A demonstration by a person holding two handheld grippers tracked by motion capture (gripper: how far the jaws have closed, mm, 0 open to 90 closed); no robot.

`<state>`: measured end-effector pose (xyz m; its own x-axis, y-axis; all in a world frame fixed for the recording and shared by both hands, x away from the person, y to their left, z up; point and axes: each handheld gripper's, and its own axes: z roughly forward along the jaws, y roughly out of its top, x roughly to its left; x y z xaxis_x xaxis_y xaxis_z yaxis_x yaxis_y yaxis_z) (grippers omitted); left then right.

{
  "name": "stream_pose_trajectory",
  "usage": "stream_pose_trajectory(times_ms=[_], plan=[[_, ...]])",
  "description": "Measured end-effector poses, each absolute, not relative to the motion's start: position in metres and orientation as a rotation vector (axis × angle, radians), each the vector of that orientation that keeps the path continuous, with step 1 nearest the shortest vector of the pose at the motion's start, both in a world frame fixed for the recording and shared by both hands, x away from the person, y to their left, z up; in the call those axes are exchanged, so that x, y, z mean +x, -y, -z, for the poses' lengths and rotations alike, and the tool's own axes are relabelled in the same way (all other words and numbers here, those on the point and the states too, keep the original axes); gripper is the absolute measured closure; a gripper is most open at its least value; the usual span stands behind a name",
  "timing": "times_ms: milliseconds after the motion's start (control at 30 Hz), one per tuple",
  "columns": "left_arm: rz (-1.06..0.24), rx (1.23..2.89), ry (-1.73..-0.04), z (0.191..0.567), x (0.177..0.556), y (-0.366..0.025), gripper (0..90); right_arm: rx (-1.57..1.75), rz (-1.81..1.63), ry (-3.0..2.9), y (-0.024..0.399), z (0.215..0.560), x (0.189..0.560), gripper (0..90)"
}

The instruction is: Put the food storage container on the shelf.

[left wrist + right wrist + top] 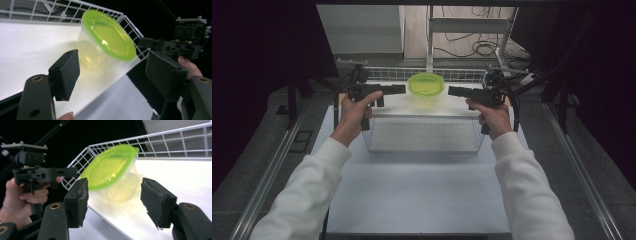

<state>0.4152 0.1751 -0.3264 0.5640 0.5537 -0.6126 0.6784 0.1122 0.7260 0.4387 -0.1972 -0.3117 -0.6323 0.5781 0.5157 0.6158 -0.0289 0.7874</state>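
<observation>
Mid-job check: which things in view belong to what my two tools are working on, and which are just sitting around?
In the job:
- container with green lid, standing on the white shelf
- left tool, jaws open, clear of the container
- right tool, jaws open, clear of the container

Just lying about:
- wire basket under the shelf
- cables on the floor behind

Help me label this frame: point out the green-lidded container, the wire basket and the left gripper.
green-lidded container [425,84], high view, on the middle of its green lid.
wire basket [384,73], high view, on its back wire wall.
left gripper [112,70], left gripper view, midway between its open jaws.
</observation>
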Motion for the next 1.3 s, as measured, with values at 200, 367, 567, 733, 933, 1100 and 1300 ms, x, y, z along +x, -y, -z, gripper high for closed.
stream_pose_trajectory(times_ms=[200,367,567,733,933,1100,1300], plan=[[0.024,1.579,-1.075,0.343,0.377,-0.196,27.2,-1.282,1.839,2.292,0.217,0.322,0.401,35.3],[-0.063,1.617,-1.072,0.356,0.346,-0.207,27.2,-1.236,1.839,2.434,0.23,0.334,0.367,33.5],[-0.112,1.715,-1.043,0.375,0.311,-0.205,27.3,-1.218,1.811,2.466,0.244,0.361,0.336,31.6],[-0.042,1.757,-1.089,0.409,0.292,-0.205,27.2,-1.224,1.769,2.496,0.255,0.39,0.318,31.0],[0.007,1.77,-1.175,0.451,0.277,-0.211,27.4,-1.279,1.651,2.544,0.26,0.43,0.304,30.7],[-0.009,1.813,-1.198,0.462,0.272,-0.211,27.3,-1.285,1.553,2.569,0.258,0.449,0.301,29.9],[-0.004,1.819,-1.192,0.464,0.274,-0.209,27.2,-1.284,1.551,2.597,0.258,0.451,0.3,28.5]])
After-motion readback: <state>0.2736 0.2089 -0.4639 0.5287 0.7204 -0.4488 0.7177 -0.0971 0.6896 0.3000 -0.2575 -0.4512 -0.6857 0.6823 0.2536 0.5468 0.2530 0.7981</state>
